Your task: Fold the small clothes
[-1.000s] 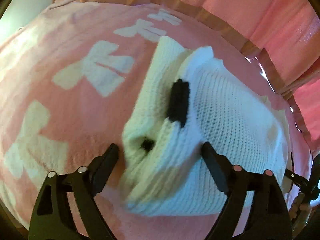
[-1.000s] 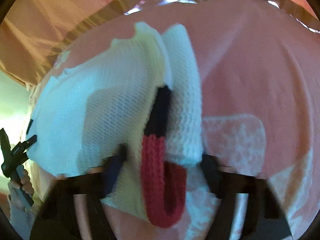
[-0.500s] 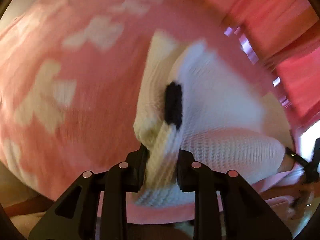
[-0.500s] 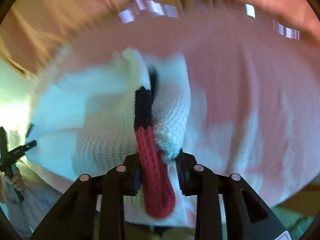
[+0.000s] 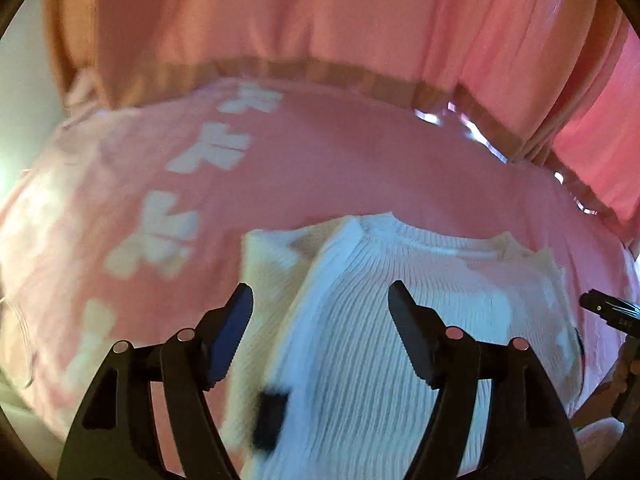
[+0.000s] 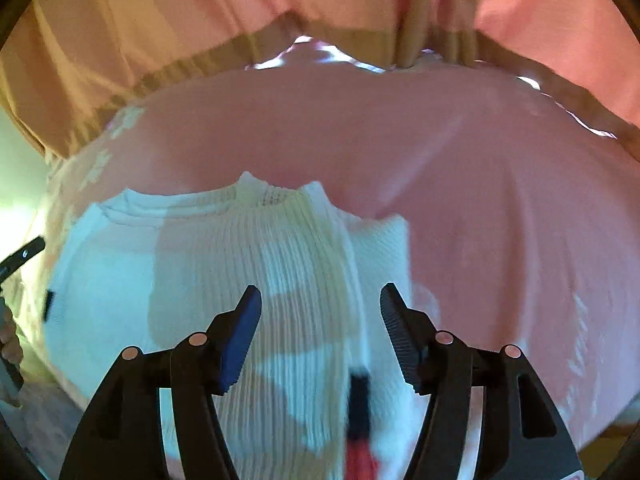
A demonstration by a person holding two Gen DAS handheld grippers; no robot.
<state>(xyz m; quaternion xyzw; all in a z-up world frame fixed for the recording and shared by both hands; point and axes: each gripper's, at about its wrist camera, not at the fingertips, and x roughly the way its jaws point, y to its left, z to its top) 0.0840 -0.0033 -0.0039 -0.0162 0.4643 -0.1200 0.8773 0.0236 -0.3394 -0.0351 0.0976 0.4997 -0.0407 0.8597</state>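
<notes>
Looking down both cameras, I see the white knit [image 5: 360, 344] lying flat on a pink cover [image 5: 320, 168], and it sits directly under and ahead of both tools. The left hand-held gripper [image 5: 320, 332] has its jaws apart and opening, with the knit below the gap but neither pad pressing on it; I read it as let go. The right hand-held gripper [image 6: 320, 328] is the same: jaws apart and opening, ribbed cloth showing between them, no pinch. The relation that matters for my next move is how the knit lies. Its ribs and the folded-in side strips run away from me, from the near edge up to the neckline [image 6: 256, 196] at the far end, so the long axis points straight ahead along both tools. In the left view a folded strip lies just left of centre with a dark patch [image 5: 272, 420] at the near end; in the right view the matching strip lies just right of centre, ending in a dark and red band [image 6: 358, 412]. Each tool is nearest its own side, so I judge neither has the advantage. A fold across would mean carrying the near end forward toward the neckline.
</notes>
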